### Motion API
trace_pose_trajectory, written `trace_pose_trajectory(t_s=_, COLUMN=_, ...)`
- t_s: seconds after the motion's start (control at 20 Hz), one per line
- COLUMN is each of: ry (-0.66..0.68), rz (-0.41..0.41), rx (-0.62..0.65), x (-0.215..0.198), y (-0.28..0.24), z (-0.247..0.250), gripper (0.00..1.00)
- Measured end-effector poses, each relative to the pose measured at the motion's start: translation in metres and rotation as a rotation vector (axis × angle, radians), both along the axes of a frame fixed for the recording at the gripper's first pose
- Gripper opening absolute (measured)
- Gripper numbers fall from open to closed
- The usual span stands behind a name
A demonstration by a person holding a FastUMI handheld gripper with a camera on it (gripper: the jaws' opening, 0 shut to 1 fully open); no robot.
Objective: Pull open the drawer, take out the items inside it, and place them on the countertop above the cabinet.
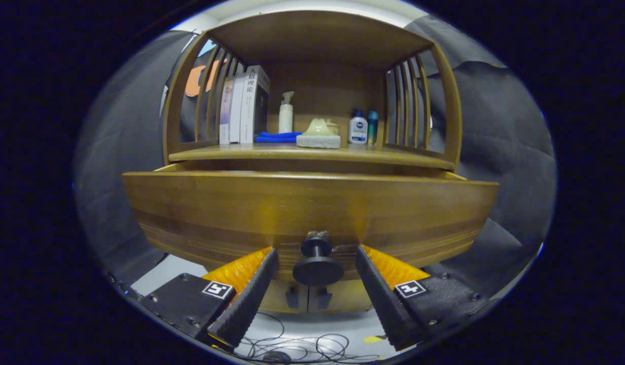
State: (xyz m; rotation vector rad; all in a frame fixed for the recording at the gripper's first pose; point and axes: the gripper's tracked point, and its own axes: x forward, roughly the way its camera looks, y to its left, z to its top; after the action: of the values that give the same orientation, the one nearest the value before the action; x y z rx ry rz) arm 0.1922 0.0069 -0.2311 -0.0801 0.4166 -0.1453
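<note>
Jaws apart, straddling the drawer knob [317, 263] without touching; gripper [316, 253] at the drawer [307, 210] front, drawer partly out. Pull step underway. Next: likely pull further or reach inside; contents hidden. Bench [312, 153] above.

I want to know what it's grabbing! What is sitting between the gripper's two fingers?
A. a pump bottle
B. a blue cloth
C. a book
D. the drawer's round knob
D: the drawer's round knob sits between the open gripper's fingers, neither one touching it.
</note>
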Motion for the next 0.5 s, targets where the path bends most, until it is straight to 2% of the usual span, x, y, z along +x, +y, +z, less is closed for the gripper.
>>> trace_pose_trajectory(t_s=0.5, ry=0.038, rz=-0.01, rx=-0.01, x=0.047, y=-0.004, z=-0.002, gripper=1.0)
